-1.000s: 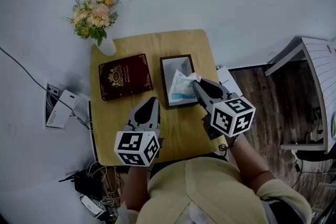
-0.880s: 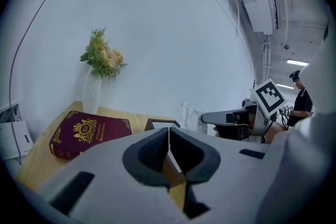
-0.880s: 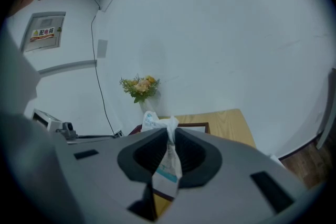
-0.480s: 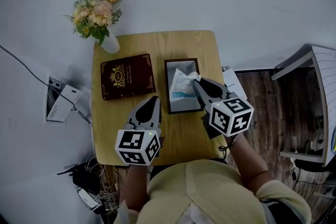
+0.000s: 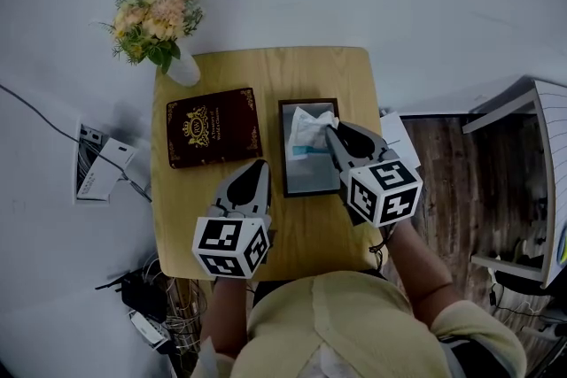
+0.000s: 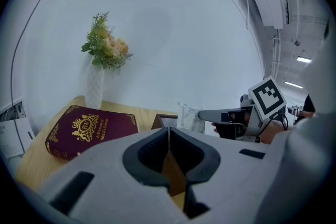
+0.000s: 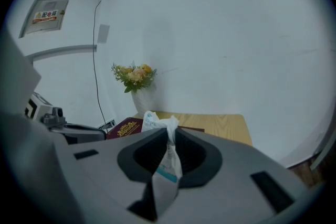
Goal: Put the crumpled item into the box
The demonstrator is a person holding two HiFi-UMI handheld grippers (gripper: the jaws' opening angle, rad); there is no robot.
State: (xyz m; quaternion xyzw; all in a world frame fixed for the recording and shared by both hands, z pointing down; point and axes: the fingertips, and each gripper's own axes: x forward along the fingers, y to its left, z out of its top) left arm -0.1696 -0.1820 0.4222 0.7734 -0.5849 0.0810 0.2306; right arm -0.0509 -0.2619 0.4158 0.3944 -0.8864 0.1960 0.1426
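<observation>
Right tongs (image 5: 330, 135) clamped on the wrapper (image 5: 310, 131). Left tongs (image 5: 256, 166) shut, nothing in them, parked on the near-left, clear of the box (image 5: 285, 181).

Wrapper is pinched mid-body. Its long axis runs along the right jaws, with the crumpled bulk sticking out past the tips and a tail trailing back between the pads. The bulk sits over the far half of the box. Can't tell the height above it, or whether it touches the rim.

Risks as I read it:
- Light film may cling to a pad when the jaws part and lift back out with the tongs.
- It's springy, so it could unfold and hang over the rim nearest the right tips.
- Dropped too high, it may drift left towards the book (image 5: 211, 127).
</observation>
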